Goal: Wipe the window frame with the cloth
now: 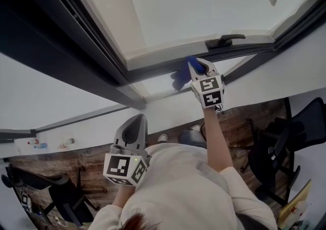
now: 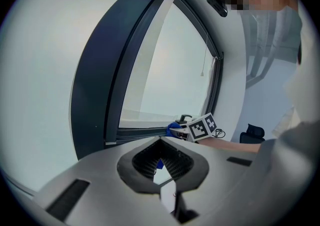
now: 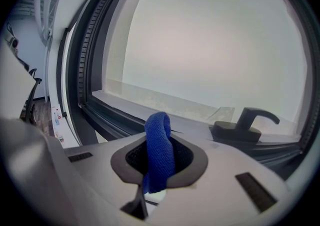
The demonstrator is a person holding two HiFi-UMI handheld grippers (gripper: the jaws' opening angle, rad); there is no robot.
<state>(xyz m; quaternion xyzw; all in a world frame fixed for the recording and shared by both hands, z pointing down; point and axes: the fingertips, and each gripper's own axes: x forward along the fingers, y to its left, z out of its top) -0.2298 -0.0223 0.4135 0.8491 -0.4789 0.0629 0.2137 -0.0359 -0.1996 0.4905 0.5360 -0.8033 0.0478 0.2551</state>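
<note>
At the window's lower rail: right gripper (image 1: 196, 67), tongs closed on the cloth (image 3: 159, 150), which is blue. A loop of it stands out past the tips; its other end is lost inside the tongs. The cloth sits at the dark window frame (image 1: 153, 71), near the handle (image 1: 224, 40); I cannot tell whether it presses on the frame.

Lower down, by the person's chest: left gripper (image 1: 136, 119), well apart from the window, tongs brought together at the tips with nothing between them. A small blue speck shows through the gap behind the pads; too small to identify.

Marker cubes (image 1: 210, 91) carry black-and-white square patterns only, no readable words. Bottles (image 1: 35, 143) along the wall ledge are too small for their labels to be read.
</note>
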